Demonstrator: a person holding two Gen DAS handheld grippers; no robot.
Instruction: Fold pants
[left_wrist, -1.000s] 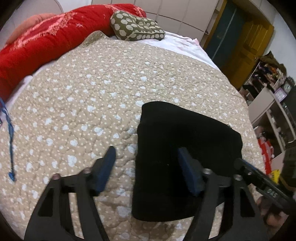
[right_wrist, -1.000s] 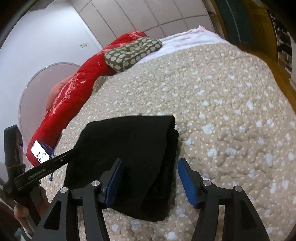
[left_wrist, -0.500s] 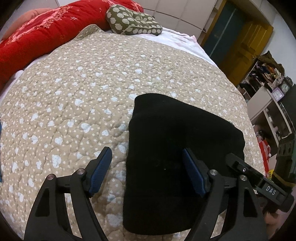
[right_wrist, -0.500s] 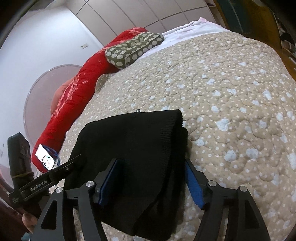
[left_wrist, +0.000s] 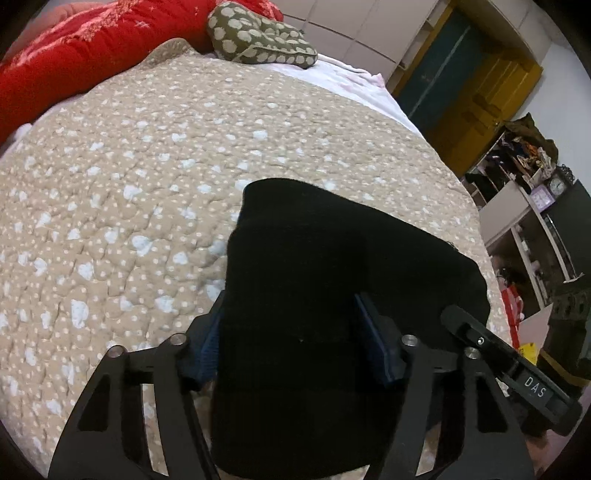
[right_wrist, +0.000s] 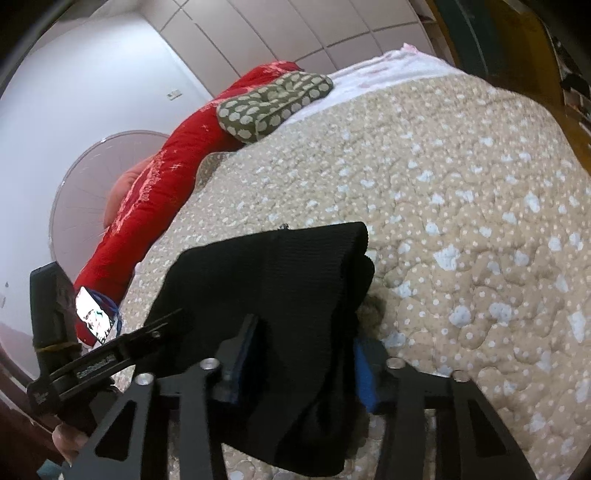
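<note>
Now both hand-held grippers, left (left_wrist: 295, 343) and right (right_wrist: 299, 354), clamp black pants (left_wrist: 332, 295) on a dotted beige quilt (left_wrist: 147, 166).

black pants (left_wrist: 332, 295), beige white-dotted quilt (left_wrist: 147, 166)

right tongs (right_wrist: 301, 354) gripping black pants (right_wrist: 280, 295) — quilt (right_wrist: 461, 221)

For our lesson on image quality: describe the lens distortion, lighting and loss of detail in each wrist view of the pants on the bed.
Left wrist view: fisheye bends the quilt into a dome, corners vignetted black; the pants are a near-featureless black mass. Right wrist view: same bulging, tilted horizon; soft indoor light shows ribbed weave on the pants, and a dim shadow falls beside them.
</note>
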